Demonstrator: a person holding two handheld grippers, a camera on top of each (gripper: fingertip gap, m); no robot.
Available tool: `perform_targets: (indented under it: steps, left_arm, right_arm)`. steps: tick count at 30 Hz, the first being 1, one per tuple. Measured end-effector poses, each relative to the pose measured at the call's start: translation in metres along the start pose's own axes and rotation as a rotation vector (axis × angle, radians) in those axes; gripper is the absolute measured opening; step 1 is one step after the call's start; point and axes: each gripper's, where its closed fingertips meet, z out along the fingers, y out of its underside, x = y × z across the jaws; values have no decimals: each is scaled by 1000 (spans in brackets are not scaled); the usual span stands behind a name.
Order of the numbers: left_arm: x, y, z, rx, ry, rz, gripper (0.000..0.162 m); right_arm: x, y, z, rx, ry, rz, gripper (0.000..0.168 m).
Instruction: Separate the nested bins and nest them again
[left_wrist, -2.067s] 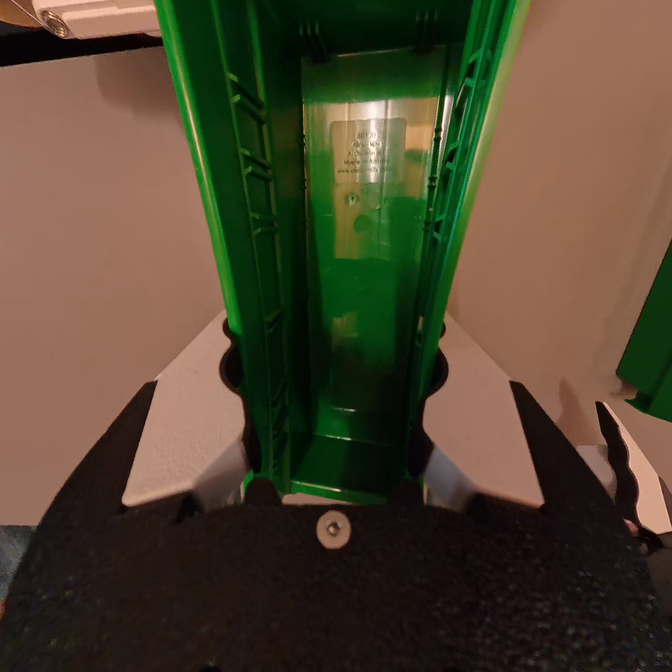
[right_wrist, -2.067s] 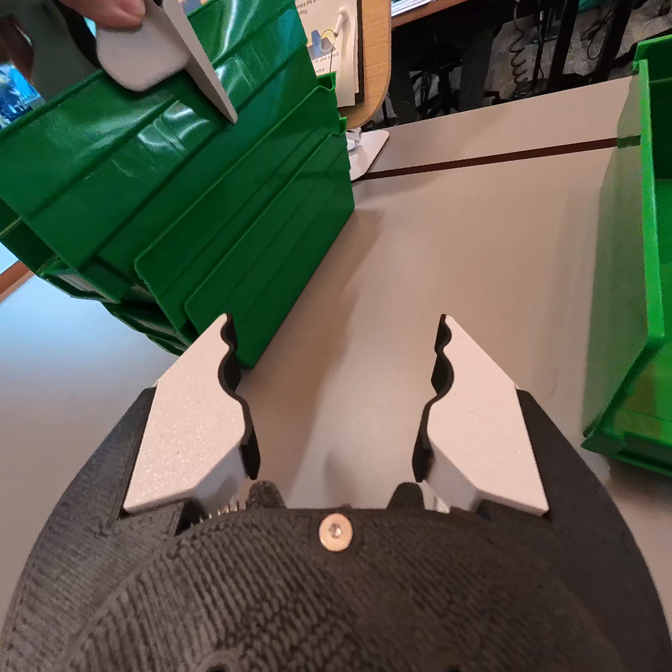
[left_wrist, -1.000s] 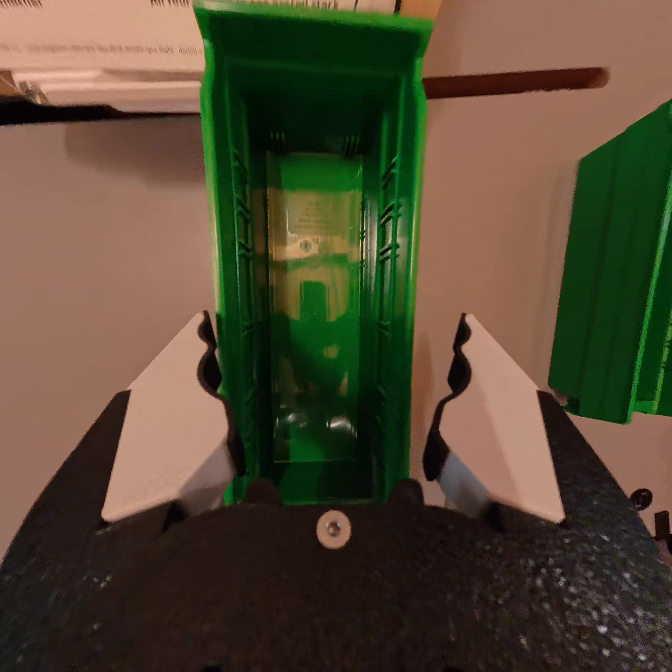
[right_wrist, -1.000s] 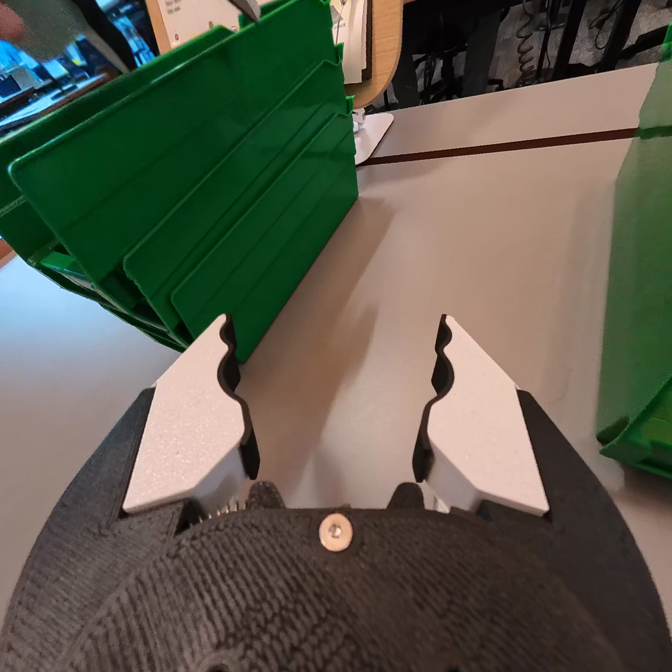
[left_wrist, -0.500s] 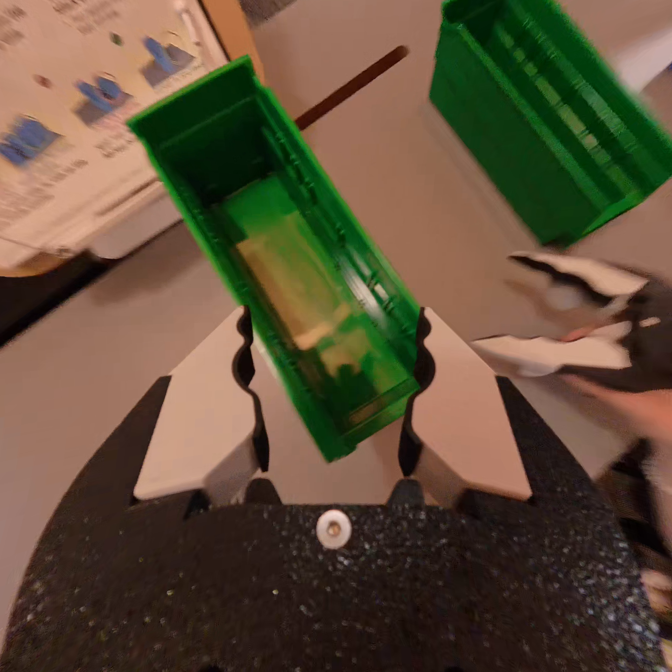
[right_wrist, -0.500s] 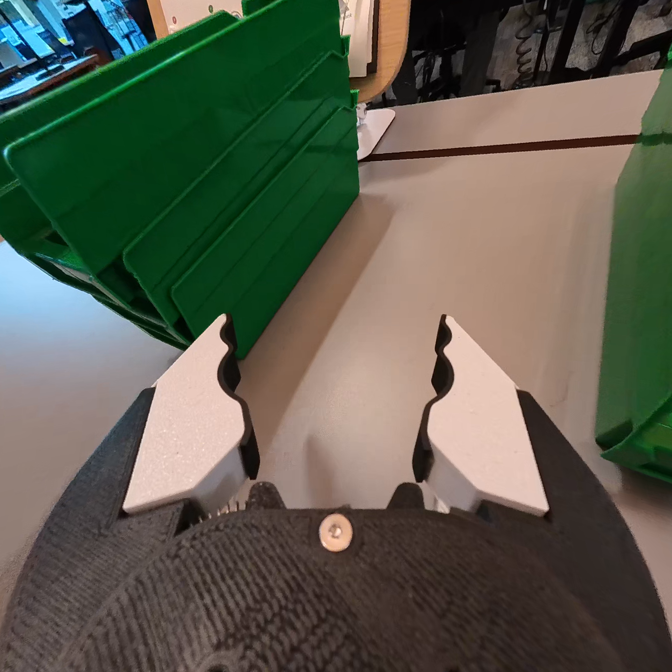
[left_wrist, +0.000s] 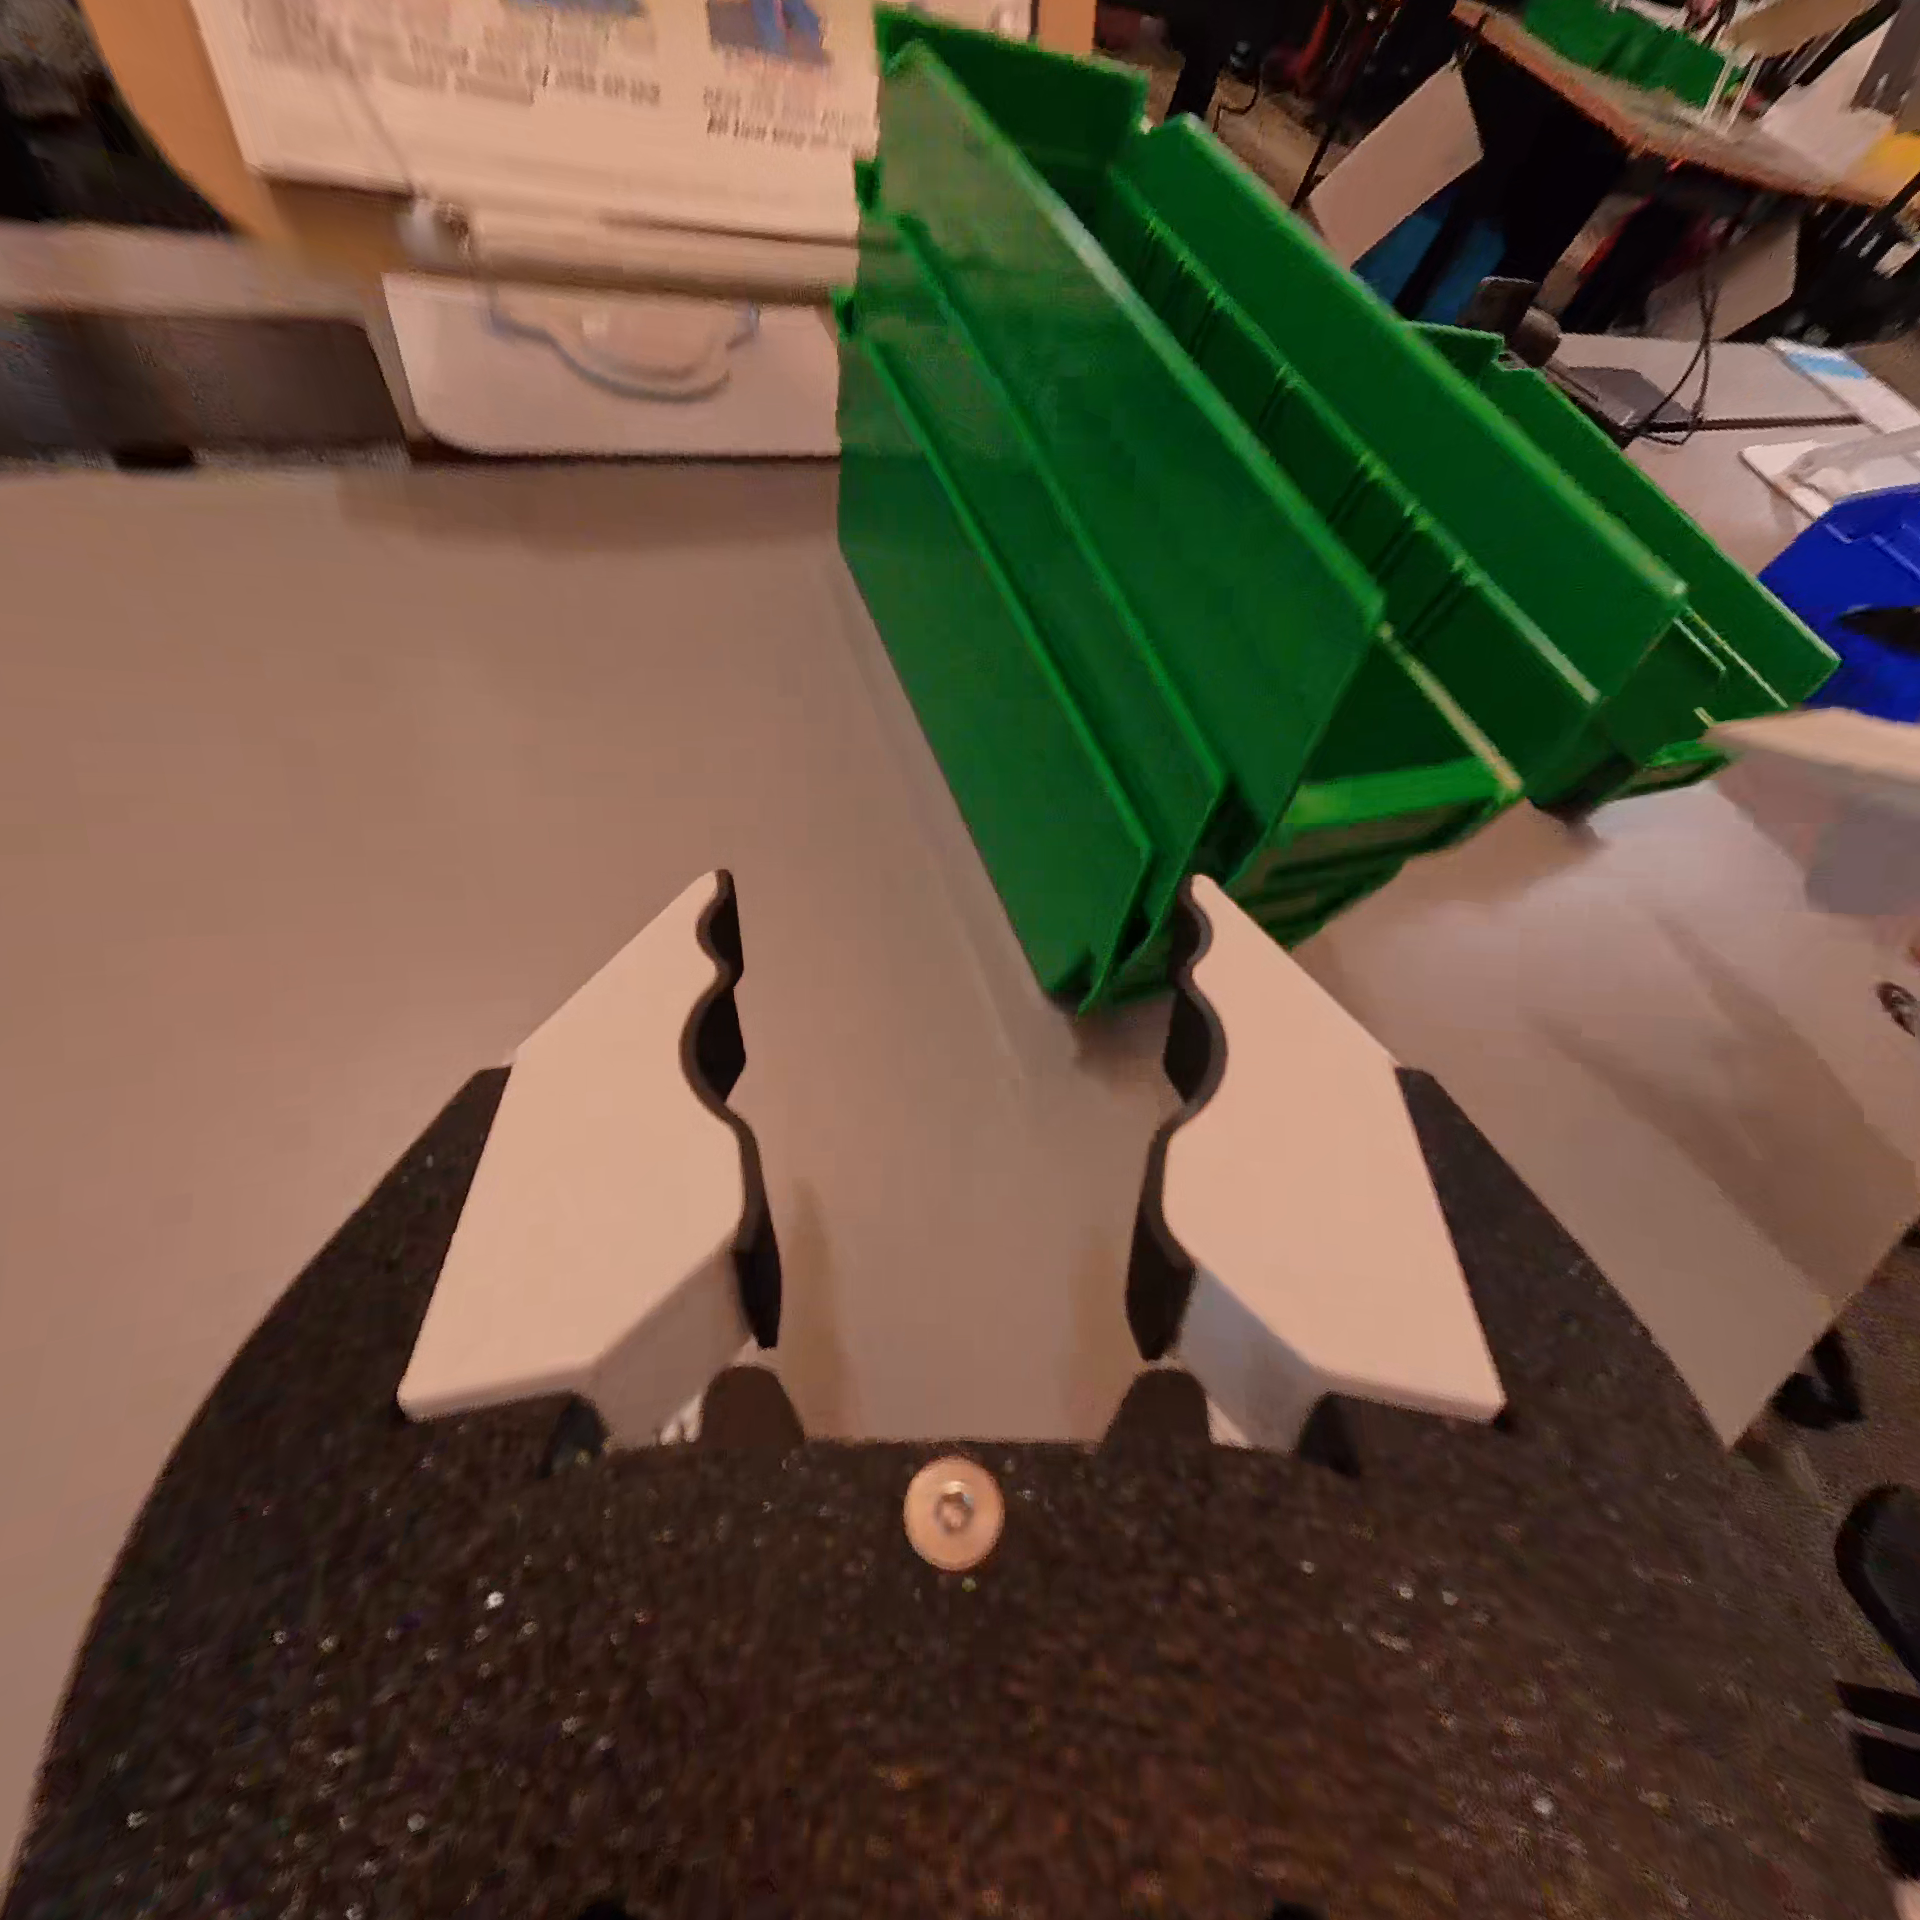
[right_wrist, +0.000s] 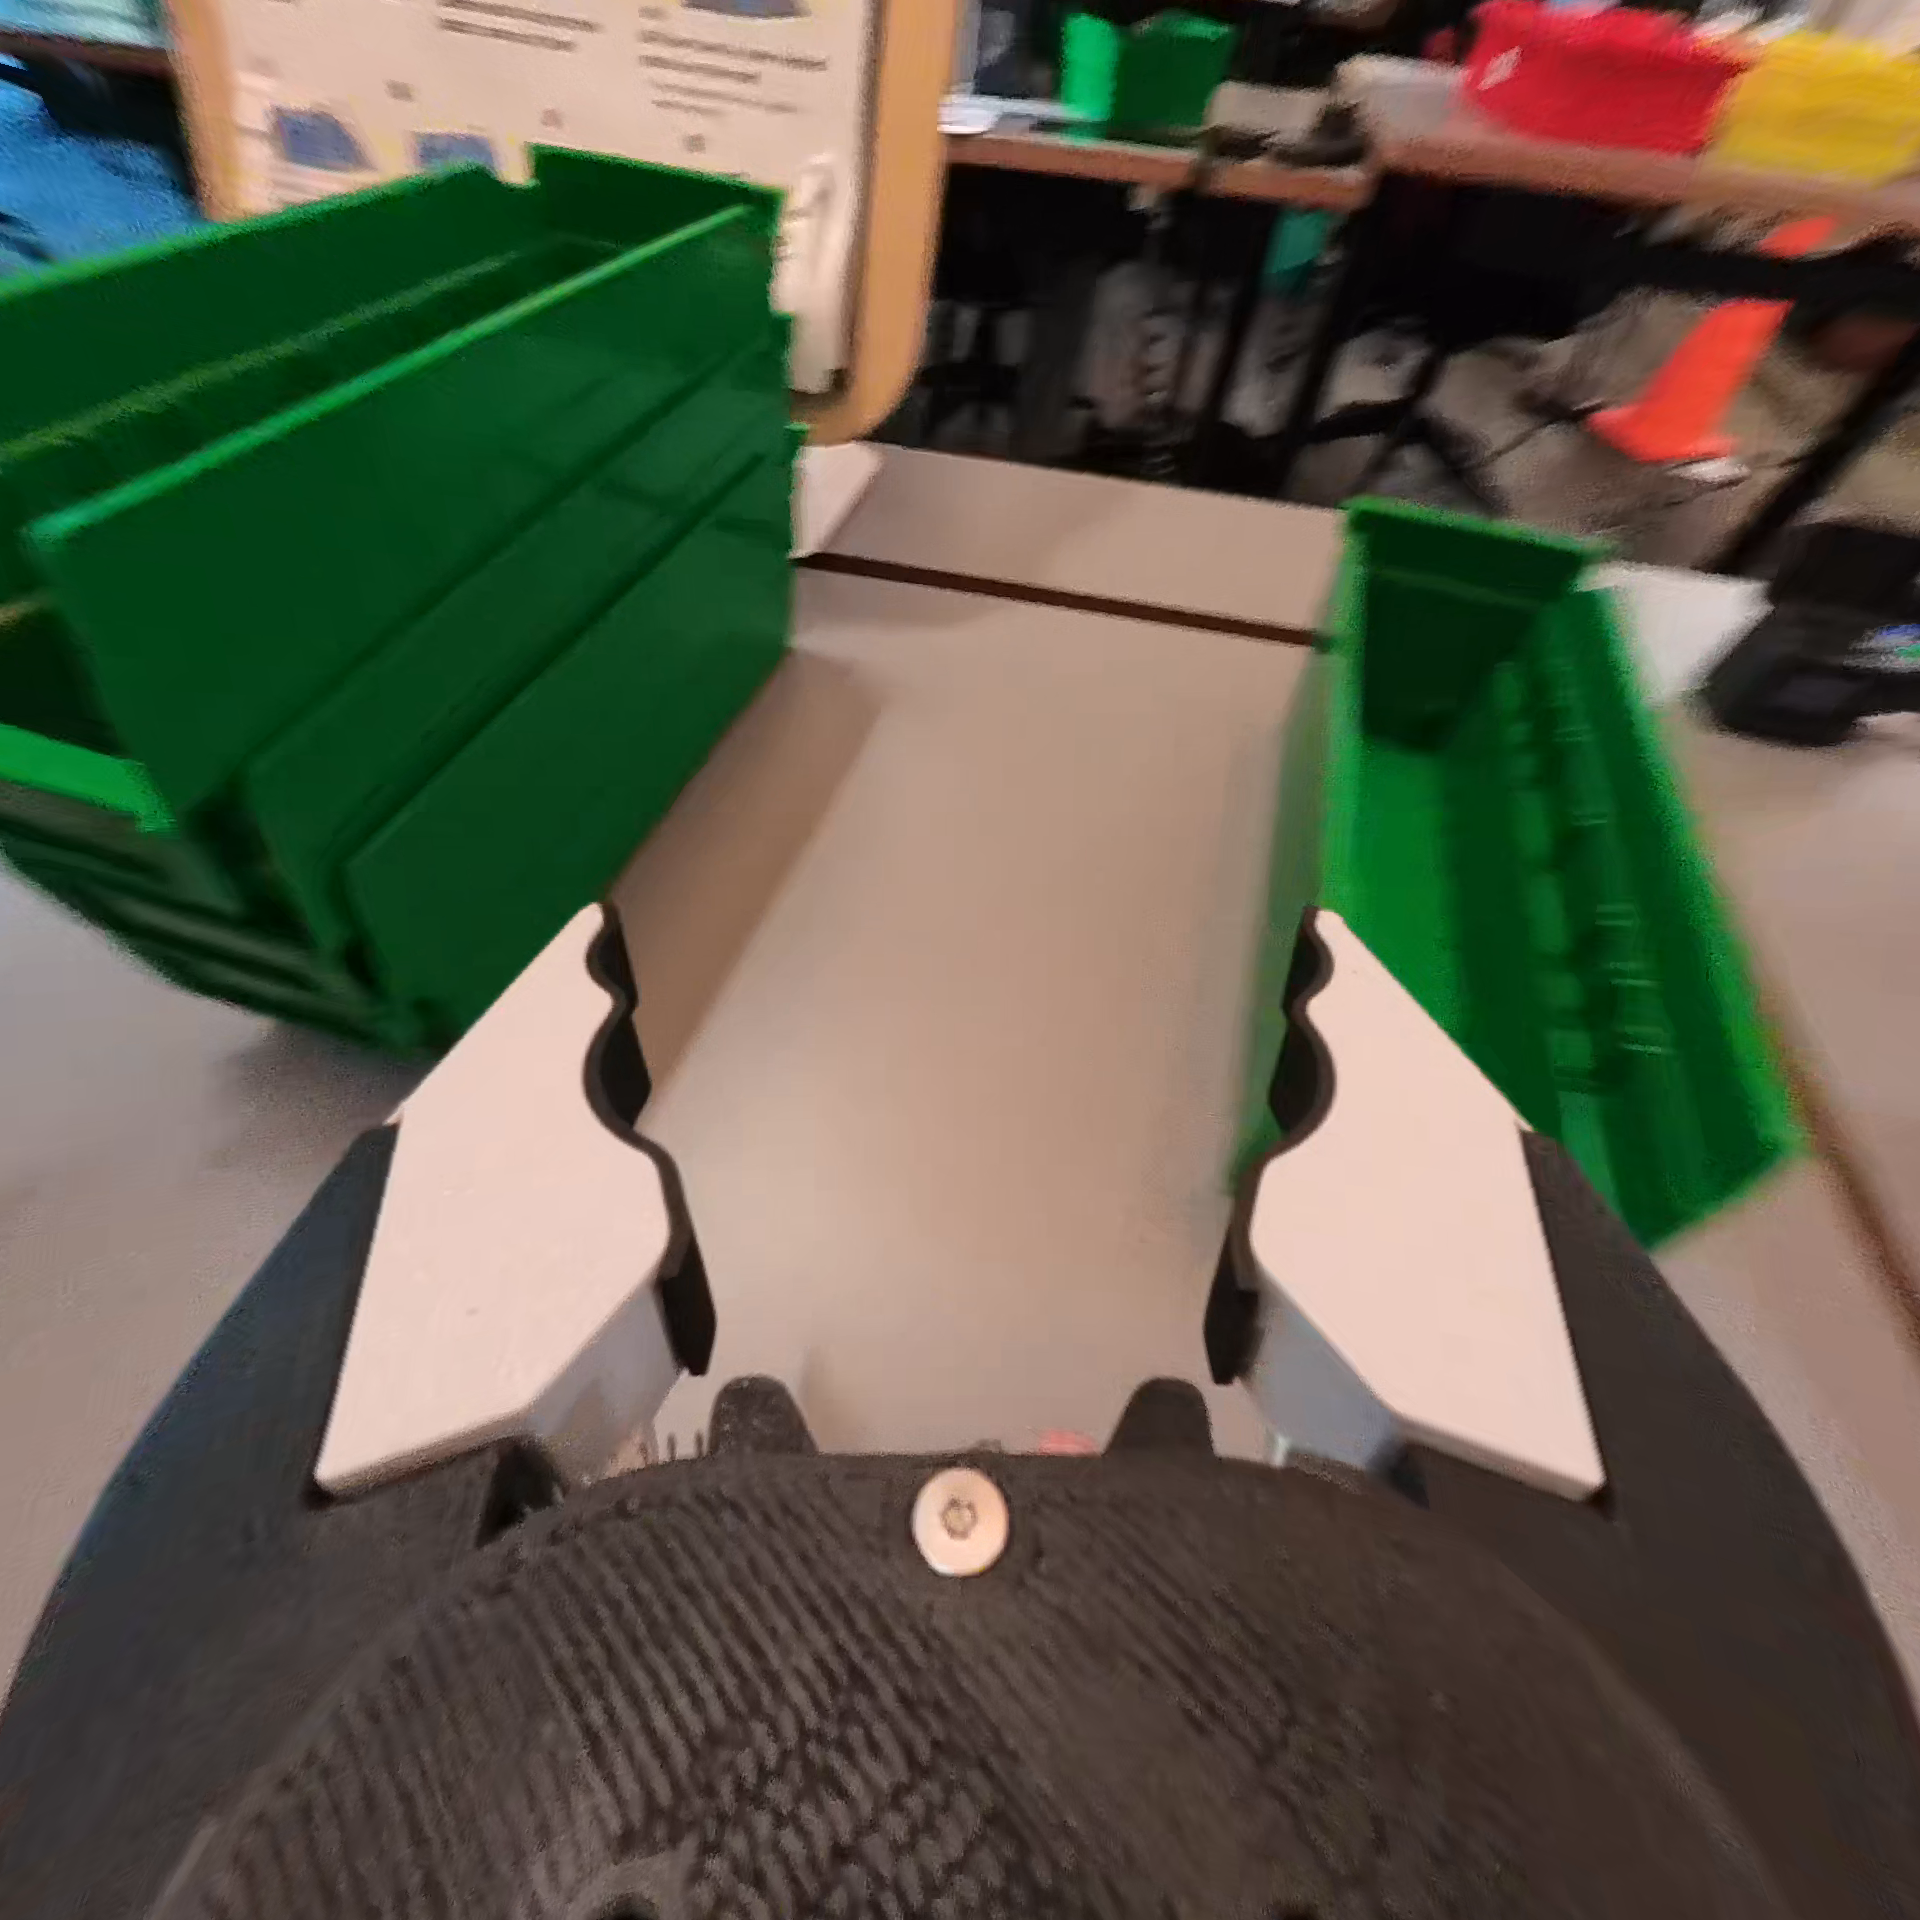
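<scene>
From my remote station I record the left gripper (left_wrist: 956, 904) with its fingers (left_wrist: 613, 1132) spread apart and nothing between them, above bare grey worktop (left_wrist: 416, 727). The right gripper (right_wrist: 956, 935) is likewise spread wide and empty — only worktop shows in its gap.

Landmark: the stack of nested green bins (left_wrist: 1122, 582). It sits on the worktop, tilted, with its stepped side walls showing at least three bins, one inside another. In the left wrist view the stack's near lower corner lies just beside the tip of the left gripper's right-hand finger; I cannot tell whether they touch. In the right wrist view the same stack (right_wrist: 416, 582) lies just beyond the left-hand fingertip.

A single green bin (right_wrist: 1507, 852) stands apart from the stack, on the worktop on the far side of the right gripper, open side up, its long wall just beyond the right-hand fingertip. A dark seam line (right_wrist: 1039, 594) crosses the worktop between the stack and this bin.

Behind the stack stands an instruction board (left_wrist: 520, 73) — contents not recorded. A blue container (left_wrist: 1860, 603) sits beyond the stack's far side. Both views are motion-blurred.
</scene>
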Motion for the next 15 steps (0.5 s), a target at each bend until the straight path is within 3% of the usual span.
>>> perform_targets:
  steps: [4,8,15]
  left_arm:
    - [-19,38,-19,20,57,-101,81]
    - [-28,50,-28,25,113,-177,84]
    - [-38,41,-42,41,115,-177,92]
  right_arm:
    - [70,-16,-2,-49,252,-104,135]
    - [122,-33,26,-186,313,-50,158]
    - [188,4,92,-540,392,43,158]
